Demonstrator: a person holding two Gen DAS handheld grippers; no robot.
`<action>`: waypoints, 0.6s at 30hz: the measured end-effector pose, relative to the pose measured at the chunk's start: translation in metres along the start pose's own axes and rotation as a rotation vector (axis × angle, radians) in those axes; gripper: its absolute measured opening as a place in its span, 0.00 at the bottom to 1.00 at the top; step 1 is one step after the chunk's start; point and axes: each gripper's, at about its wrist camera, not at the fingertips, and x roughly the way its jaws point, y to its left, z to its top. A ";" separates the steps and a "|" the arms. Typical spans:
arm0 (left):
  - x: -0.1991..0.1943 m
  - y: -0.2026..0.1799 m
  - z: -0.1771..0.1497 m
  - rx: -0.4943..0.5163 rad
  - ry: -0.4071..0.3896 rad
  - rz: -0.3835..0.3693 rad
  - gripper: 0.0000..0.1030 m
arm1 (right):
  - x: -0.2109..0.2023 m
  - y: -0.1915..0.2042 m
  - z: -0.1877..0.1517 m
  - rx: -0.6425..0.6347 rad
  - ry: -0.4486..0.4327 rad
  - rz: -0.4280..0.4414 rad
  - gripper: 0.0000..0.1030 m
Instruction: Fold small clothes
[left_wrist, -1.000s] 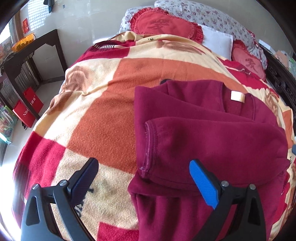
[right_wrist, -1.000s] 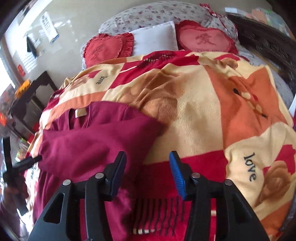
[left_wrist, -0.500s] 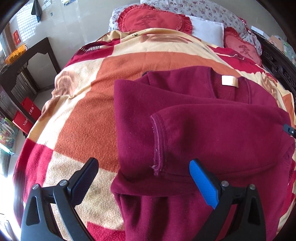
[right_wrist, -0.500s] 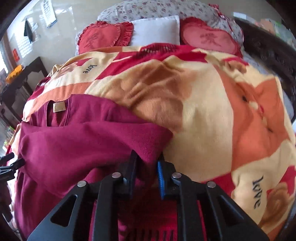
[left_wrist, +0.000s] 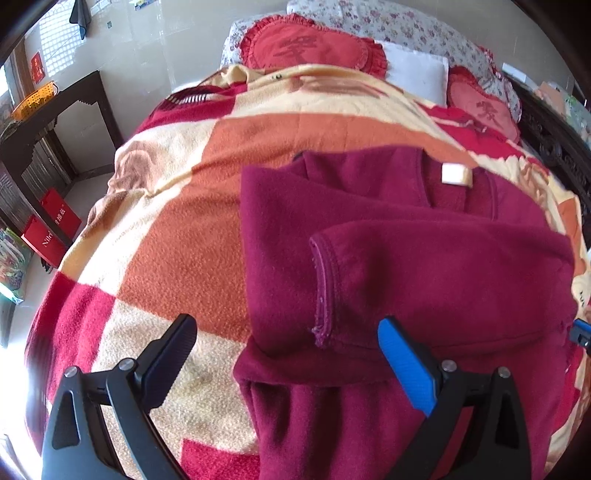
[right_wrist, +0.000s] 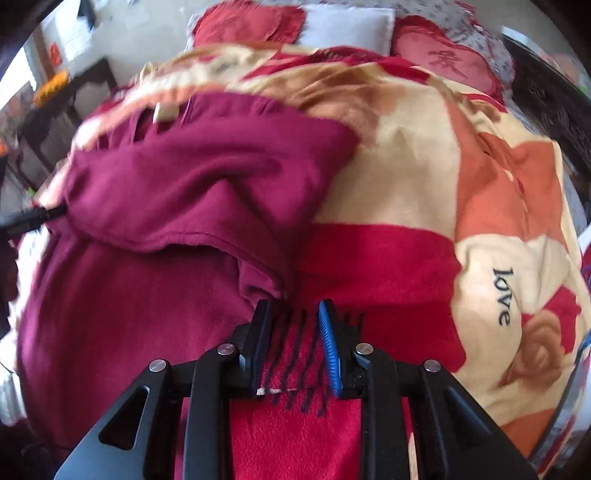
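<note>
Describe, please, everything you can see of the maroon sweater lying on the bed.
The maroon sweater is a fleecy knit with a pale label inside the neckline. It lies on the patchwork blanket, collar toward the pillows. One sleeve is folded across the chest, its stitched cuff facing the bed's left side in the left wrist view. The lower body runs toward the cameras. The left tongs stand wide open above it; the right tongs, narrowly open, sit just off its right edge, gripping nothing.

Left of the maroon sweater (left_wrist: 424, 266) the blanket (left_wrist: 177, 229) lies bare and open. Beyond the sweater, pillows (left_wrist: 314, 48) block the bed's head.
</note>
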 end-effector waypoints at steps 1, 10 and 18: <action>-0.003 0.002 0.002 -0.014 -0.014 -0.027 0.98 | -0.011 -0.008 0.003 0.051 -0.052 0.036 0.09; 0.015 -0.020 0.013 0.023 0.045 -0.125 0.64 | -0.029 -0.013 0.025 0.177 -0.156 0.121 0.15; -0.011 0.000 0.035 -0.047 -0.033 -0.195 0.09 | -0.024 -0.025 0.027 0.200 -0.168 0.096 0.15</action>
